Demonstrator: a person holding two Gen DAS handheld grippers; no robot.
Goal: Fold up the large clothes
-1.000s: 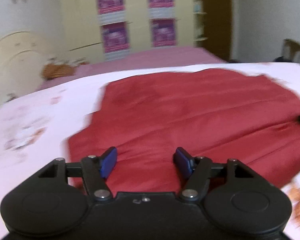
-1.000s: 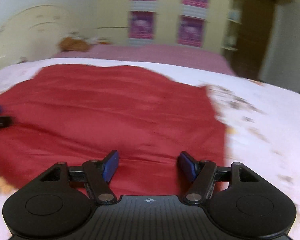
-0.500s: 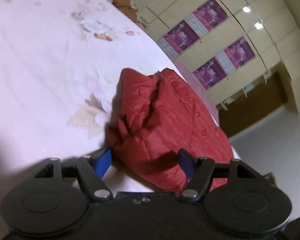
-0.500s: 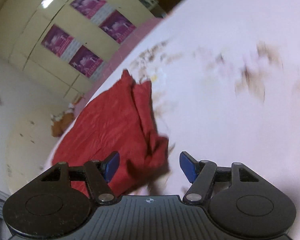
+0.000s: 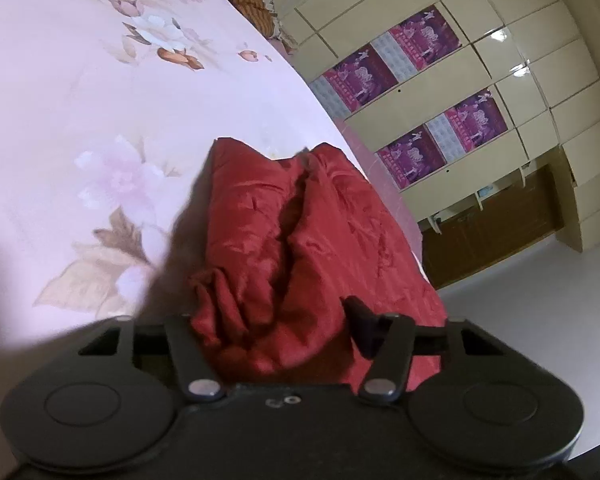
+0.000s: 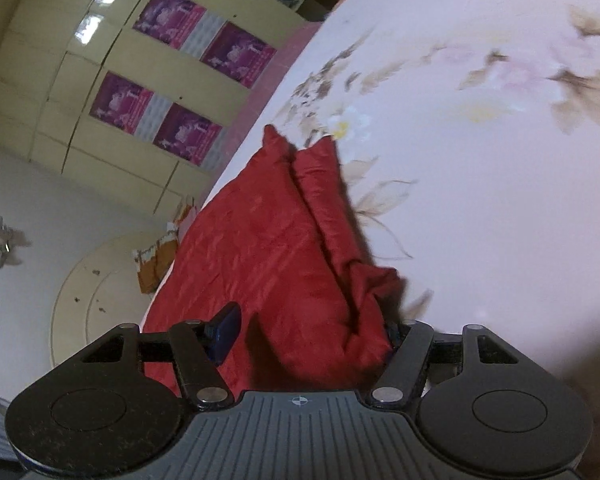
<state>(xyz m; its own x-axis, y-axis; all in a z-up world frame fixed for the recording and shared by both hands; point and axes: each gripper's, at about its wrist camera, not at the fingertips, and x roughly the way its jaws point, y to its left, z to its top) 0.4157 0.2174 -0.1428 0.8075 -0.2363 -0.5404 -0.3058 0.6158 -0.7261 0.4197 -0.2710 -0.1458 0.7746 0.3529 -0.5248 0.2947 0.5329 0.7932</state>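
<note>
A large red garment (image 5: 312,236) lies on a pale pink floral bedsheet (image 5: 84,92). In the left wrist view my left gripper (image 5: 274,320) is tilted on its side with its jaws wide apart, and a bunched edge of the red cloth sits between them; the left finger is hidden by cloth. In the right wrist view my right gripper (image 6: 312,328) is also rolled over with jaws wide apart, straddling a bunched edge of the same garment (image 6: 268,240). Its blue left pad (image 6: 226,330) shows; the right pad is mostly hidden by cloth.
A cream wardrobe with purple posters (image 5: 416,92) stands behind the bed and also shows in the right wrist view (image 6: 180,76). A cream headboard (image 6: 96,296) and a brown toy (image 5: 252,4) are at the bed's head. A dark wooden door (image 5: 496,224) is beyond.
Both grippers rolled sideways and dropped to opposite edges of the garment. The flat red cloth is now bunched at each side and sits deeper between the open jaws.
</note>
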